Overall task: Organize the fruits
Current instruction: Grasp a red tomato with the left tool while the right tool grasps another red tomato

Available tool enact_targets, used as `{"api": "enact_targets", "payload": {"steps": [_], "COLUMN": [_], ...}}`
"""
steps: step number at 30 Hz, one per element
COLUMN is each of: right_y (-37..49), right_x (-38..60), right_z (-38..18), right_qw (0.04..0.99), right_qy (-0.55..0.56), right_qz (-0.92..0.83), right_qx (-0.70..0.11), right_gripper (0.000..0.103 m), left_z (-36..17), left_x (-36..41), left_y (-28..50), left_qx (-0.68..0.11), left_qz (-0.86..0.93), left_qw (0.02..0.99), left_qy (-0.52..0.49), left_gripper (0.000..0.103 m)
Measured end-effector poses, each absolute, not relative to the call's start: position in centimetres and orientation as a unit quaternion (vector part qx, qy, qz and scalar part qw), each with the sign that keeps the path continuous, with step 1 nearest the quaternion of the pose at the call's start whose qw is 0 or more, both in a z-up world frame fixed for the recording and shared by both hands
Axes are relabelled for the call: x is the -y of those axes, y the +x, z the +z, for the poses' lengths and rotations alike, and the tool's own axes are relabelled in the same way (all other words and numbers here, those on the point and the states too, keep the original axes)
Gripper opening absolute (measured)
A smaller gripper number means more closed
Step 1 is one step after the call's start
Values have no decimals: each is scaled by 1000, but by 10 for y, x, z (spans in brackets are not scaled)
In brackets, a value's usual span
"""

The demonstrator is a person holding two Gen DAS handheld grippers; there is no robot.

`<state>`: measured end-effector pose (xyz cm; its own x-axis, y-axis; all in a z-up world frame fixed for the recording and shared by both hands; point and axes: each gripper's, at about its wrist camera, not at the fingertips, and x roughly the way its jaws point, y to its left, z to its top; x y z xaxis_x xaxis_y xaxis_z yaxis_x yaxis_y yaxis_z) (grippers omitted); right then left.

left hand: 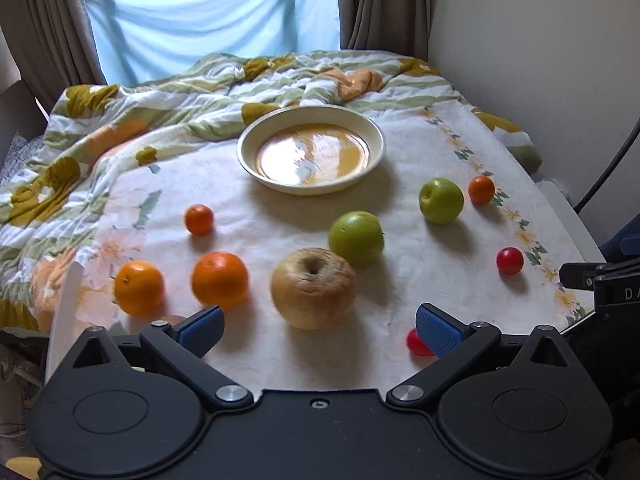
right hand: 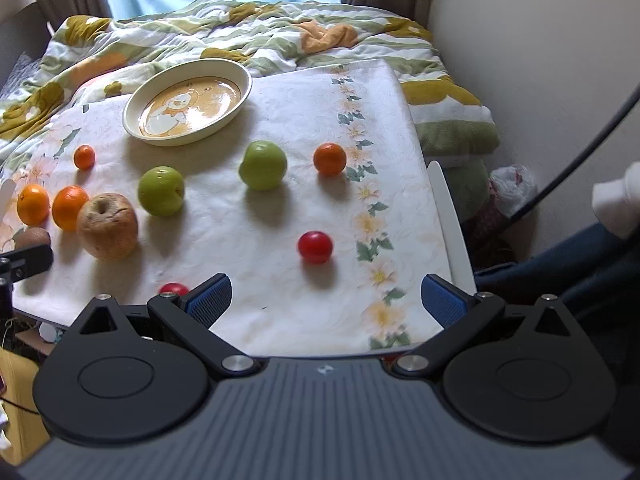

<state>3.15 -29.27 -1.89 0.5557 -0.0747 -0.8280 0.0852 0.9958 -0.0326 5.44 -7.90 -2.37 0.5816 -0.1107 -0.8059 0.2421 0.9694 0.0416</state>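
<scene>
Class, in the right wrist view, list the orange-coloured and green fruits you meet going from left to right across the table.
Large orange → second large orange → small tangerine → green apple → second green apple → tangerine by the flowered border.

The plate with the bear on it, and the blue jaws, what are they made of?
The plate looks like glazed ceramic or melamine: glossy, it mirrors the window. The blue pads look like rubber or textured plastic: matte, with a fine grid.

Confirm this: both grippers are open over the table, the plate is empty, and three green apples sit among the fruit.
Wrong on one count: there are two green apples, one beside the yellowish apple and one farther right, as the right wrist view shows. The rest stands: the plate is empty, and the left gripper and right gripper have jaws apart.
</scene>
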Motion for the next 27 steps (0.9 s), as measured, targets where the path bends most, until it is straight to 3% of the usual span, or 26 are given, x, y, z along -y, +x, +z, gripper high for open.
{"api": "enact_targets", "payload": {"steps": [16,18,24,26,27], "right_y": [79,83,90,92,93], "right_x": [346,345,345,344,344], "right_z": [-73,-78,-90,-93,-95], "right_qw": [872,869,867,865,863], "right_qy": [-66,-80,-98,-99,-100], "right_qz": [88,107,150,162,168], "right_qx": [-478,-476,-465,-464,-467], "right_gripper": [103,103,103,103,102], "left_z": [-81,-87,-99,-101,-101], "left_x": [152,156,166,168,168], "left_y": [55,57,61,62,63], "left_qx": [-497,-505,-511,-510,-509], "left_qz": [-53,-54,-53,-52,-52], "left_qw": [863,860,857,858,859], "left_qy": [66,52,30,27,26], "left_gripper": [100,89,73,73,67]}}
